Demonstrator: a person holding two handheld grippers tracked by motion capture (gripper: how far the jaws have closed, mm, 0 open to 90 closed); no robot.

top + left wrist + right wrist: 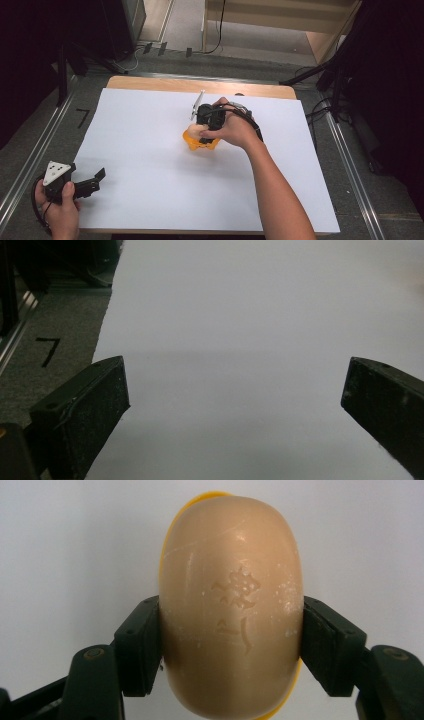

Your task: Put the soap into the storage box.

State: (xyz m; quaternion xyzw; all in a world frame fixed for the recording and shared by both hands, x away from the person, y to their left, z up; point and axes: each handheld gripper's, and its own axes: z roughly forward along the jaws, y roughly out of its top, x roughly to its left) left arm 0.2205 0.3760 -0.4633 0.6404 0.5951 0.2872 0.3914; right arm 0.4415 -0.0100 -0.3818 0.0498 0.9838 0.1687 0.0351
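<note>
A tan oval soap bar [231, 595] with stamped characters sits between the jaws of my right gripper [232, 642], which is shut on its two sides. A yellow-orange soap dish [169, 540] shows right behind the bar as a thin rim. From above, the right gripper [206, 124] points down over the dish [200, 142] near the middle of the white sheet [150, 150]. I cannot tell whether the bar touches the dish. My left gripper [94, 181] rests at the sheet's near left corner, open, with nothing between its jaws [235, 405].
A thin silvery rod [196, 104] sticks up just behind the right gripper. The wooden table edge [150, 82] borders the sheet at the back. Grey floor with metal rails [30, 150] and black stands surrounds the table.
</note>
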